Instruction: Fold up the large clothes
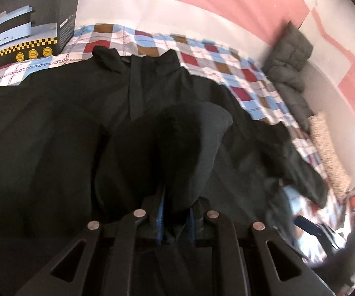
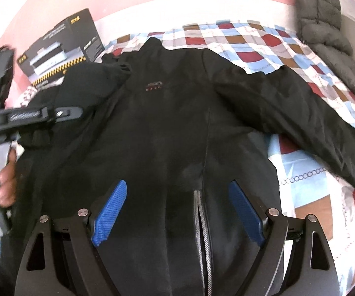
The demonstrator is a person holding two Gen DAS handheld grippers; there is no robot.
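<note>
Black padded zip-front jacket (image 2: pixel 167 123) lay front-up on the checked patchwork bedspread (image 2: pixel 288 49), collar away from both tongs, its long axis running collar to hem. Left gripper (image 1: pixel 175 212) clenched a jacket fold; right gripper (image 2: pixel 177 212) stood released over the hem.

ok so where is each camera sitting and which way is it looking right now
Left wrist: on the left gripper, angled down at the black jacket; its blue pads pinch a fold of it.
Right wrist: on the right gripper, jaws open over the jacket; a hand shows.
Shared: jacket, checkered bedsheet, cooking pot box, grey quilted jacket.
</note>
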